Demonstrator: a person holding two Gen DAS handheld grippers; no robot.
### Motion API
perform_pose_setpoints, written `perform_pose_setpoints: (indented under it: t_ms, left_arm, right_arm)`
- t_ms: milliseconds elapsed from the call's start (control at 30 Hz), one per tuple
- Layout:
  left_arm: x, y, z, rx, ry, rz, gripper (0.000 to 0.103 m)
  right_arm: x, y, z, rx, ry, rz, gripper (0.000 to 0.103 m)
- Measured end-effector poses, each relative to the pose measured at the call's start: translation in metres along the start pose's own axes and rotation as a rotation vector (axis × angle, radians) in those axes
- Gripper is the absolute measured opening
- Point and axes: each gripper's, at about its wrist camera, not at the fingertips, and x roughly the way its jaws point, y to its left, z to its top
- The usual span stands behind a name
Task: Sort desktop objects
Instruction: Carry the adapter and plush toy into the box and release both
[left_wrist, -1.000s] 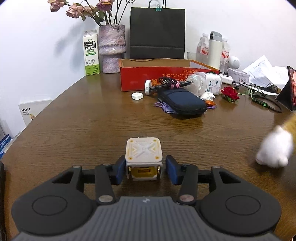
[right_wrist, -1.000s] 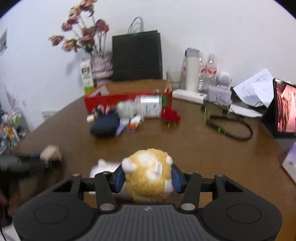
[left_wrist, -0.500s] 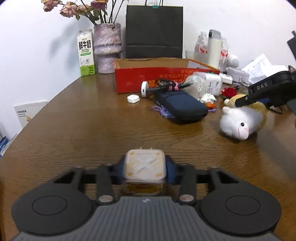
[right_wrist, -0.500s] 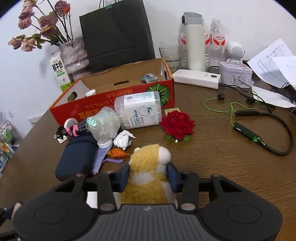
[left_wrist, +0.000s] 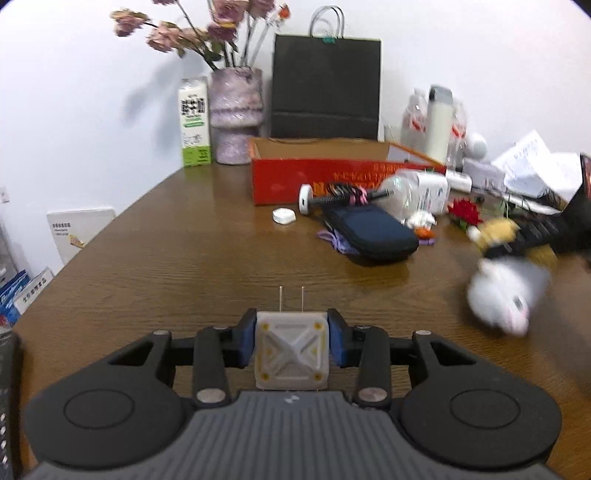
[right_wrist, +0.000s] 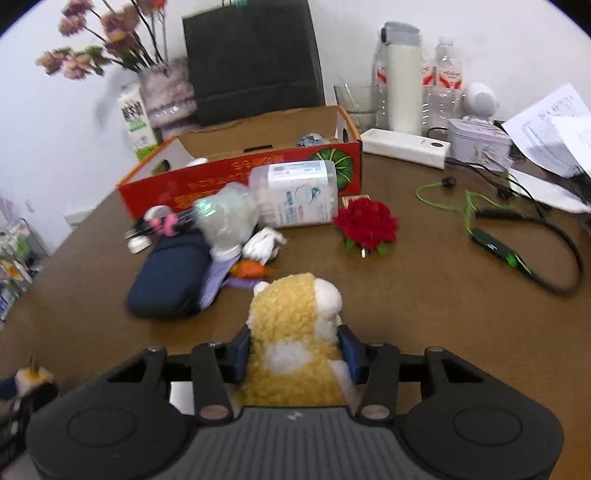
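Squeezing the soft, light plush toy (right_wrist: 295, 332) round its middle, the right hand-held gripper (right_wrist: 295, 350) is loosening slightly; the left hand-held gripper (left_wrist: 291, 345) clamps the hard, light plug cube (left_wrist: 291, 354) by its flat sides.

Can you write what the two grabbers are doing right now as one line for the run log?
left gripper: shut on white plug, prongs forward | right gripper: jaws opening, plush toy between them | red box: ahead

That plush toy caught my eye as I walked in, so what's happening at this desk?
A person is sorting the desk with a gripper in each hand. The right gripper holds the yellow-and-white plush toy, its jaws opening slightly, near the red cardboard box. The left gripper is clamped on a white plug adapter, prongs forward, above the wooden table.
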Motion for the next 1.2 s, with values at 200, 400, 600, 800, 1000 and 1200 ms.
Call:
perform_pose_setpoints:
  t_ms: [200,400,600,800,1000,1200]
  left_arm:
    - [-0.020,-0.006,0.020,-0.053,-0.041,-0.037,0.039]
    - [-0.003,0.003,0.099,-0.099,-0.090,-0.111,0.039]
    - [0.076,0.009,0.220,-0.072,-0.090,-0.109,0.039]
    - [0.211,-0.002,0.272,-0.036,0.119,-0.063,0.039]
    - [0.313,-0.001,0.250,0.033,0.362,0.033,0.039]
    - [0.348,-0.006,0.239,0.141,0.433,0.104,0.044]
  right_arm:
    - [-0.067,-0.008,-0.037,0.074,-0.079,0.100,0.046]
    - [-0.093,-0.011,0.029,0.032,-0.241,0.078,0.046]
    - [-0.040,-0.010,0.172,-0.031,-0.325,0.063,0.046]
    - [0.108,0.004,0.272,-0.053,-0.129,-0.004,0.046]
    - [0.215,0.014,0.272,-0.086,0.047,-0.178,0.046]
    - [0.255,0.026,0.245,-0.228,0.146,-0.353,0.048]
